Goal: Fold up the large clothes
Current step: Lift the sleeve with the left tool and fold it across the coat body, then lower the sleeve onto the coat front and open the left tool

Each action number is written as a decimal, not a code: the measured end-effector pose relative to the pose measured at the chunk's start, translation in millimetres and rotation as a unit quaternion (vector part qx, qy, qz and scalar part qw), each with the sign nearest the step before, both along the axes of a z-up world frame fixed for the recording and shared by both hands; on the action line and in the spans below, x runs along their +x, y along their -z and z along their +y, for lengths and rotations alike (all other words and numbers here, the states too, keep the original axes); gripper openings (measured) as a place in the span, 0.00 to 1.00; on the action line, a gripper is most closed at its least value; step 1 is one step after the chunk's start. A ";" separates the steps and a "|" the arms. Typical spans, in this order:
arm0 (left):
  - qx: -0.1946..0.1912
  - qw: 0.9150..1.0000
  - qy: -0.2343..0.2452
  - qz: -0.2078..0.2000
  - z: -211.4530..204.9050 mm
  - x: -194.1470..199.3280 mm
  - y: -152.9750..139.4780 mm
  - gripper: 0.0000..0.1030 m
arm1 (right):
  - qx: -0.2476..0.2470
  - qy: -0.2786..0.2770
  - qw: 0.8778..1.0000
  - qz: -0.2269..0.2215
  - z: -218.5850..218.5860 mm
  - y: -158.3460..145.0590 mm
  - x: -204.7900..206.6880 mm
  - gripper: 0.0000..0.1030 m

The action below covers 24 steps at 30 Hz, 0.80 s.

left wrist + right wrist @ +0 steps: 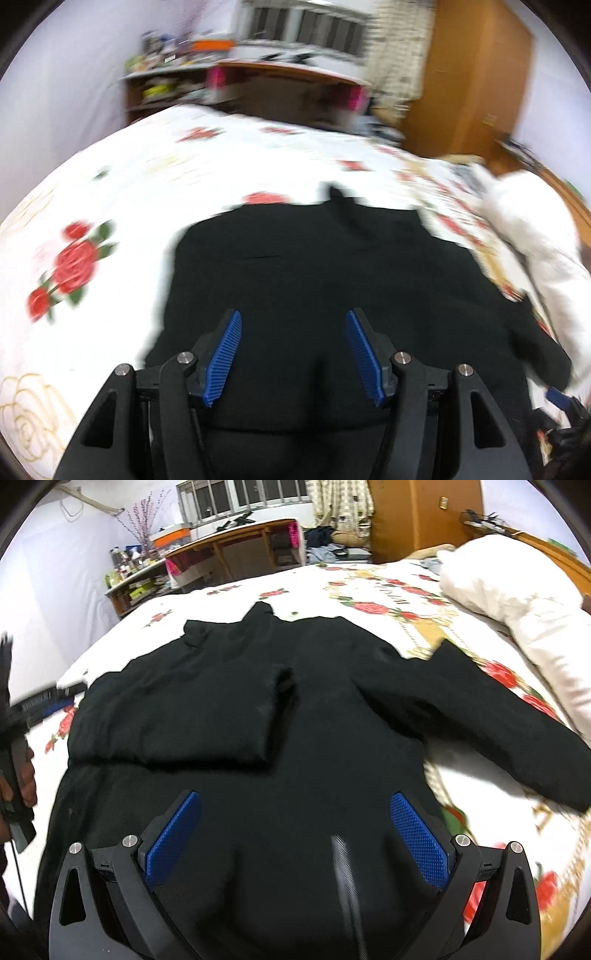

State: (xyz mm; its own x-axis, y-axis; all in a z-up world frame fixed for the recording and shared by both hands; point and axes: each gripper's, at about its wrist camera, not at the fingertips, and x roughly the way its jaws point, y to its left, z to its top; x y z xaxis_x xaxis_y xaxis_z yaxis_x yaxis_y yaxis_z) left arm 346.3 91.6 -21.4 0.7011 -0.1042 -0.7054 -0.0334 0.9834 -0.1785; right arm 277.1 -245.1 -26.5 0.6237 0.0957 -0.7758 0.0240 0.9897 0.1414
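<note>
A large black jacket (332, 709) lies spread on the bed. In the right wrist view its left sleeve (177, 716) is folded across the body, and its right sleeve (498, 731) stretches out to the right. My right gripper (295, 797) hovers open over the lower part of the jacket with nothing between its blue pads. My left gripper (293, 317) is also open over the black jacket (314, 266), its pads apart and holding nothing. The left wrist view is blurred. A hand (26, 775) holds the left gripper at the left edge of the right wrist view.
The bed has a white sheet with red roses (388, 609) (77, 258). A white duvet (517, 602) is bunched at the right side. Beyond the far edge stand a wooden desk (240, 550), cluttered shelves (133, 579) and a wooden wardrobe (417, 517).
</note>
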 end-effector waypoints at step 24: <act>-0.065 0.998 -0.015 0.002 47.4 44.6 21.9 0.63 | -0.010 0.037 0.997 0.066 -23.9 38.9 93.6 0.11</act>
